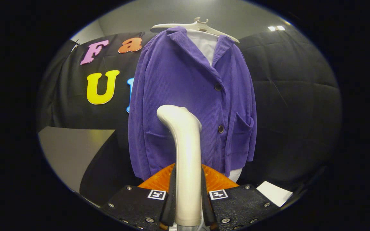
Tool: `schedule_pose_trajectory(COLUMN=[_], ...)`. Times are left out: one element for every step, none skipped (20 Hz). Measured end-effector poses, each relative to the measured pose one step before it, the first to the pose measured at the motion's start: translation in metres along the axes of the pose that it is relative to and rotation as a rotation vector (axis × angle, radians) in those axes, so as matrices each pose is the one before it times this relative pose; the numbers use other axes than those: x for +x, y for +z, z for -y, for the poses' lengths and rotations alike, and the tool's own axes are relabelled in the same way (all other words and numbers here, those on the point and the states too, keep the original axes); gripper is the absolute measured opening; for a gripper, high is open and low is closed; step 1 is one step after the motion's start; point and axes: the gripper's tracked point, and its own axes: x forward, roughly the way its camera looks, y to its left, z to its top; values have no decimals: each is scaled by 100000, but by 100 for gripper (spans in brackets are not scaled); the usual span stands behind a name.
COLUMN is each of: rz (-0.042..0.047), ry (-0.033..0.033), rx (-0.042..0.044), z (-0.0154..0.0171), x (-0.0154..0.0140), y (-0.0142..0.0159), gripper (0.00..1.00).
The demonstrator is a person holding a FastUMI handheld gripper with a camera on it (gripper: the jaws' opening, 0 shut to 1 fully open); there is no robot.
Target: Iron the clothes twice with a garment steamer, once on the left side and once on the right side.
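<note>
A purple corduroy jacket [185,96] hangs on a white hanger [198,25] over a white shirt [206,45], straight ahead of the fingers. My gripper [187,192] is shut on the cream handle of the garment steamer [186,154], which stands upright between the fingers. The steamer's curved head [175,114] sits in front of the jacket's lower middle, left of the lower button [220,129]. I cannot tell whether the head touches the cloth. The jacket's hem is partly hidden behind the steamer and the fingers.
The black padded booth wall [294,96] stands behind the jacket on both sides. A grey floor patch [72,150] lies to the lower left. A white paper slip [274,193] lies low on the right, beside the gripper body.
</note>
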Motion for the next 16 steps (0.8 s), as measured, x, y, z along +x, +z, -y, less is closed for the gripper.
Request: schedule_pose_trajectory(rz=[-1572, -2133, -2480, -1987, -1686, -1558, -1064, -546, -363, -259, 132, 1111, 2811, 3736, 3637, 3962], ry=[-260, -347, -27, -19, 320, 354, 308, 618, 872, 650, 457, 447, 92, -130, -324, -286], rx=[316, 107, -264, 160, 302, 69, -321, -465, -556, -804, -1173, -942, -661, -468, 2, 153], z=[238, 194, 247, 221, 205, 124, 104, 37, -39, -12, 64, 101, 208, 427, 296, 314], x=[22, 5, -104, -16, -137, -108, -188, -220, -319, -287, -445, -702, -894, -851, -914, -733], y=[-1076, -1350, -1364, -1210, -1217, -1066, -982, -868, -827, -644, -514, 23, 689, 1125, 1584, 1886], gripper=[34, 34, 35, 34, 34, 34, 34, 34, 34, 34, 34, 34, 35, 35, 34, 34])
